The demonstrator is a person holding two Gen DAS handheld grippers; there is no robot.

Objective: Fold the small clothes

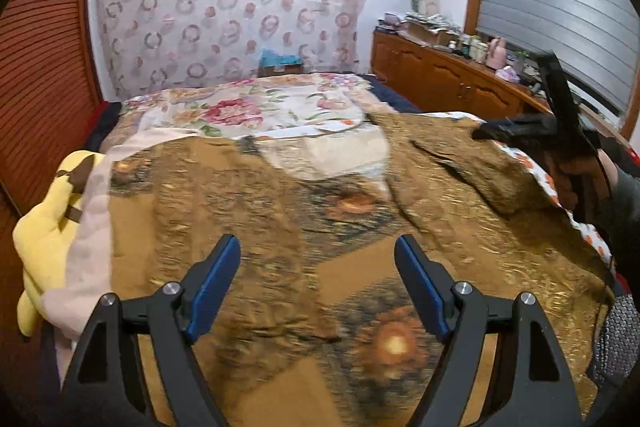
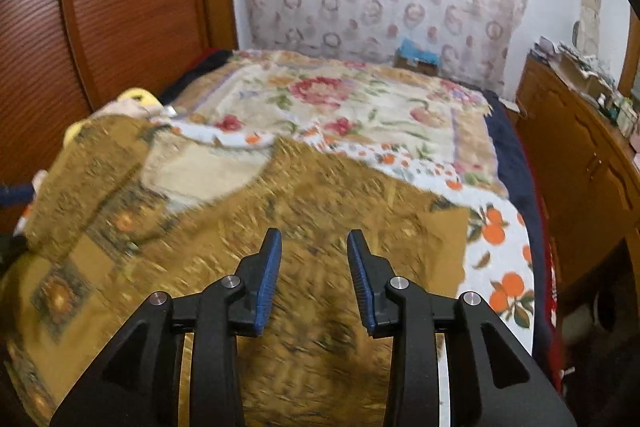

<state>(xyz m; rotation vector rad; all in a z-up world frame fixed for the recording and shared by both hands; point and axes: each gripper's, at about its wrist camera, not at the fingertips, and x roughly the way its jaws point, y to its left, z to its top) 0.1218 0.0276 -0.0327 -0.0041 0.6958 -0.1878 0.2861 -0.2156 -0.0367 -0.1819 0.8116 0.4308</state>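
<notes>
Brown patterned garment [image 1: 304, 227] spread on bed, seemingly unlabelled through blur, left tongs [image 1: 317, 247] and right tongs [image 2: 314, 241] agape, empty.

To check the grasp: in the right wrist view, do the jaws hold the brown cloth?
No, the right gripper is open above the brown cloth, with nothing between its jaws.

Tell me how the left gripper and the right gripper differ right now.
The left gripper is spread wide; the right gripper is open more narrowly. The left gripper hovers over the patchwork squares of the brown garment; the right gripper hovers nearer its edge by the orange-print sheet. Both are empty, with blue pads.
</notes>
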